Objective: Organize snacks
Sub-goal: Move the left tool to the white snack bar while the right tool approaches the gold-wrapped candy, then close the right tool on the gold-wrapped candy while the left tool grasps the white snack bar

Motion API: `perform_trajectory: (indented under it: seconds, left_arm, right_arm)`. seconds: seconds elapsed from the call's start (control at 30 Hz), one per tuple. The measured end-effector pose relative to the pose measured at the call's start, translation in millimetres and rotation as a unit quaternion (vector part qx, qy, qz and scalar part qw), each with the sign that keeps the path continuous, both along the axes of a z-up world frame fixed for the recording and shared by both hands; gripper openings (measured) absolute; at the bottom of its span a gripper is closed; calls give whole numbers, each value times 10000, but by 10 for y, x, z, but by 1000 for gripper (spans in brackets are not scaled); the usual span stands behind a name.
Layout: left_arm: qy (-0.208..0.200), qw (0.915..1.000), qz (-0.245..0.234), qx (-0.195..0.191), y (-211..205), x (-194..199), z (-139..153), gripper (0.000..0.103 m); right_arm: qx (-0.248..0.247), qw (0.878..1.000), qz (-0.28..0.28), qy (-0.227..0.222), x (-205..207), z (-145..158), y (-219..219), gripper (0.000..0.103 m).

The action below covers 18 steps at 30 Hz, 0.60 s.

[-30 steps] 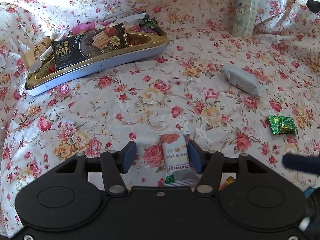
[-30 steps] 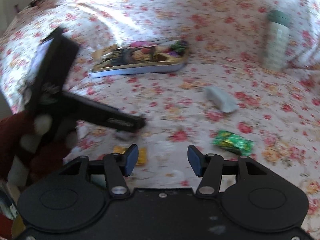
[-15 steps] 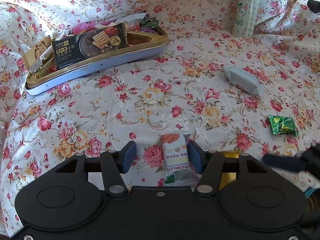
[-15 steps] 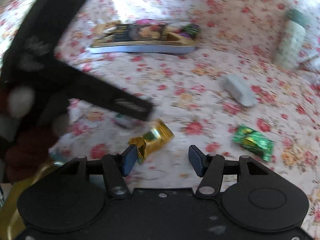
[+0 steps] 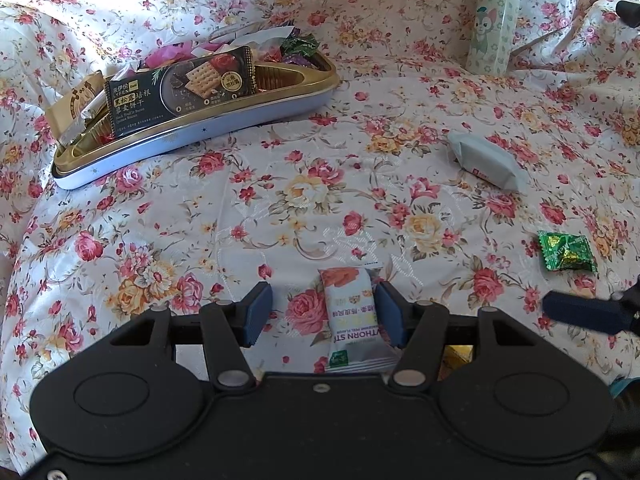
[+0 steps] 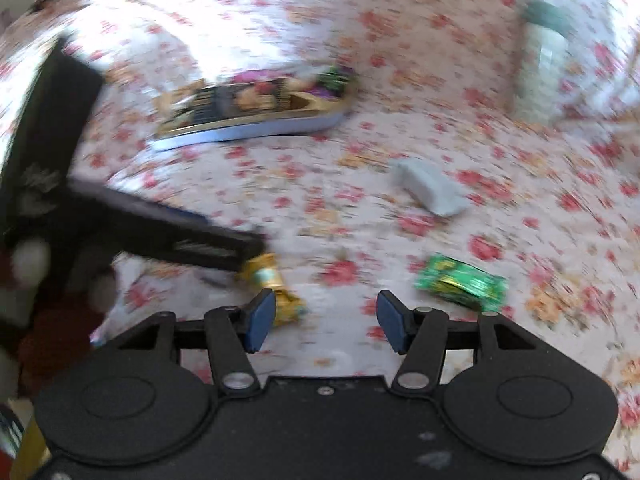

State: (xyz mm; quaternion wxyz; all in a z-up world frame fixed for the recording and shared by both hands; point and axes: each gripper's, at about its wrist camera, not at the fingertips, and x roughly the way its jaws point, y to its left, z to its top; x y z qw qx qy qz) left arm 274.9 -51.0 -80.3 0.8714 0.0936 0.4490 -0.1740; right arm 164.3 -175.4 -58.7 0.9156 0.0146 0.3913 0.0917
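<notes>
The left gripper [image 5: 323,316] hangs low over the flowered bedsheet [image 5: 248,216] with its jaws apart. A white snack packet [image 5: 352,320] lies on the sheet between them, close against the right-hand pad with a clear gap to the left-hand one; whether that pad touches it cannot be told.

The right gripper [image 6: 326,318] is also released, its jaws spread with bare sheet between them. A gold-wrapped candy [image 6: 272,284] lies just beside its left-hand pad [image 6: 260,316], outside the gap, and the dark finger of the left gripper reaches in just above that candy. This view is blurred. In the left wrist view, one blue finger of the right gripper pokes in from the right edge.

A little farther out, a green candy [image 5: 566,250] lies on the sheet to the right. Beyond it sits a grey wrapped snack [image 5: 486,160], well apart from the others.

Farther back on the left, a gold-rimmed tin tray [image 5: 192,136] holds a dark cracker pack [image 5: 180,90] and several other wrapped snacks. At the far right, a pale green bottle [image 5: 494,20] with a cartoon print stands upright.
</notes>
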Motion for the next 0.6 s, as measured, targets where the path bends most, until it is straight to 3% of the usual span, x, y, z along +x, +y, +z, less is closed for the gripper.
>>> perform_trajectory:
  seconds: [0.17,0.3,0.37,0.6]
  left_arm:
    - [-3,10000,5,-4,0,1,0,63]
    - [-30,10000,12,-4,2,1,-1,63]
    - [-31,10000,10,-4,2,1,0,63]
    - [-71,10000,60,-5,-4,-13,1,64]
  right_arm:
    - [-167,9992,372,-62,39,-30,210,57]
    - [-366,9982,471,51,138,-111,244,40]
    - [-417,9982,432,38,130,-122,220,36]
    - [-356,9991,-228,106,98,-112,-84,35]
